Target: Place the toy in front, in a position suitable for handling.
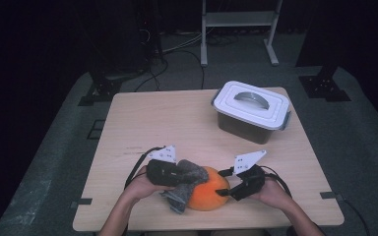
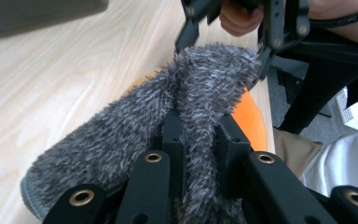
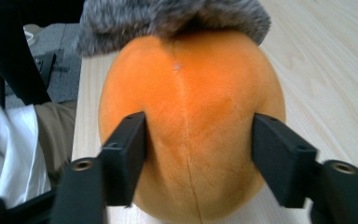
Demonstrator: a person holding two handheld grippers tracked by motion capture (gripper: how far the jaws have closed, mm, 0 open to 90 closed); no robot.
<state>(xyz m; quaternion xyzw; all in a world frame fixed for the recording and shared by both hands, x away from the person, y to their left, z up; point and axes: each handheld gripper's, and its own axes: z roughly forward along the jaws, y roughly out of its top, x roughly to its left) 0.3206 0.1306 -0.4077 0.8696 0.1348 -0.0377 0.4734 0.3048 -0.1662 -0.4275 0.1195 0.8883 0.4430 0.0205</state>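
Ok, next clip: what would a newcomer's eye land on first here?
The bright orange plush ball at the near table edge, with a fuzzy grey cloth draped over it. The left hand-held gripper is clamped on that cloth, while the right hand-held gripper has a jaw on each side of the ball. Farther back on the right of the wooden table stands a closed white-lidded box.
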